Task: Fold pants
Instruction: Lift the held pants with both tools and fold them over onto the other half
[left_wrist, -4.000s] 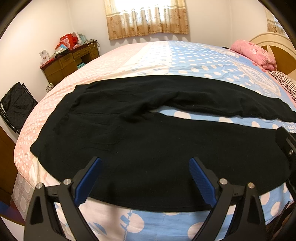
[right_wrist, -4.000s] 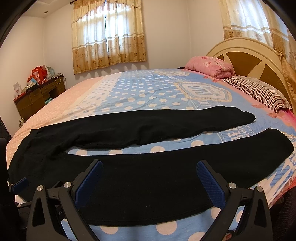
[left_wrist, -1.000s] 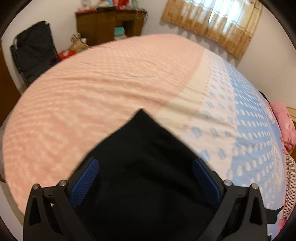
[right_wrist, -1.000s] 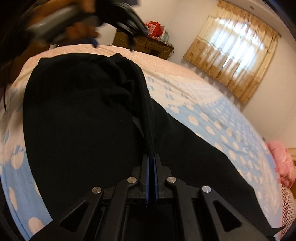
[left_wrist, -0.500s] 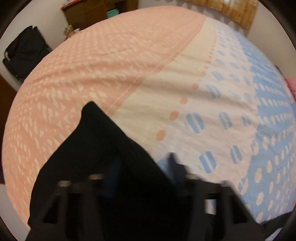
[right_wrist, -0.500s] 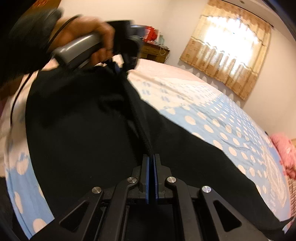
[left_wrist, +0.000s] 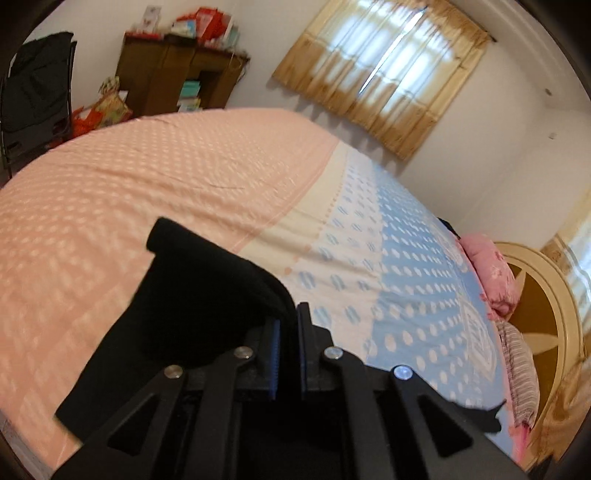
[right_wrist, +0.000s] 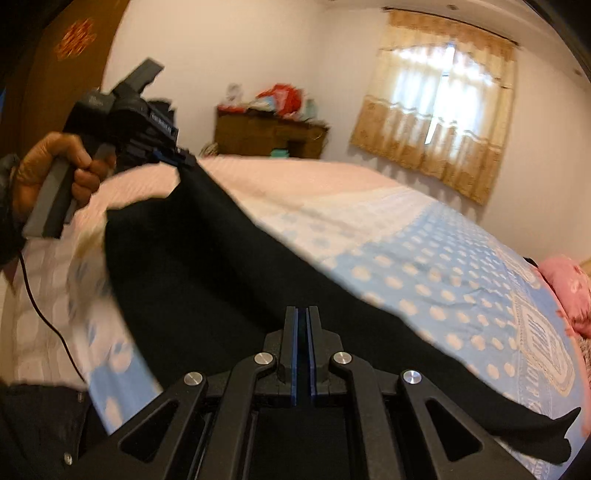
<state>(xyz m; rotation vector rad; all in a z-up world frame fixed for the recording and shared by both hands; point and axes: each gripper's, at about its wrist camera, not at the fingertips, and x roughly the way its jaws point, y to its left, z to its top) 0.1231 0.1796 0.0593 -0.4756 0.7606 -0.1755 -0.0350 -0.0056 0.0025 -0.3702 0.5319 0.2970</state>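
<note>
Left gripper (left_wrist: 288, 325): your jaws are pressed together on a thick fold of the black pants (left_wrist: 207, 295) — the cloth bunches up between the blue pads and rises ahead of the fingertips to a blunt corner.
Left gripper, seen from the right wrist camera (right_wrist: 177, 158): your left hand (right_wrist: 55, 166) grips its handle up and to the left, and the pants' edge runs straight into its tip, pulled taut.
Right gripper (right_wrist: 303, 332): your jaws are closed to a thin slit, with black fabric directly under and ahead of them; the cloth appears pinched between the pads, though the dark slit hides the exact bite.
Pants (right_wrist: 258, 288): they stretch as one dark sheet from the left gripper's tip down to your right gripper, then trail off to the right, ending in a pointed hem at the lower right of the right wrist view.
Pants against the bed (left_wrist: 184, 177): the held part hangs above the pink half of the cover — the far leg lies on the blue dotted half.
Pillow (left_wrist: 487, 266): pink, at the headboard (left_wrist: 546, 295) end, well apart from both grippers.
Dresser (right_wrist: 269, 136): against the far wall, beyond the bed.
</note>
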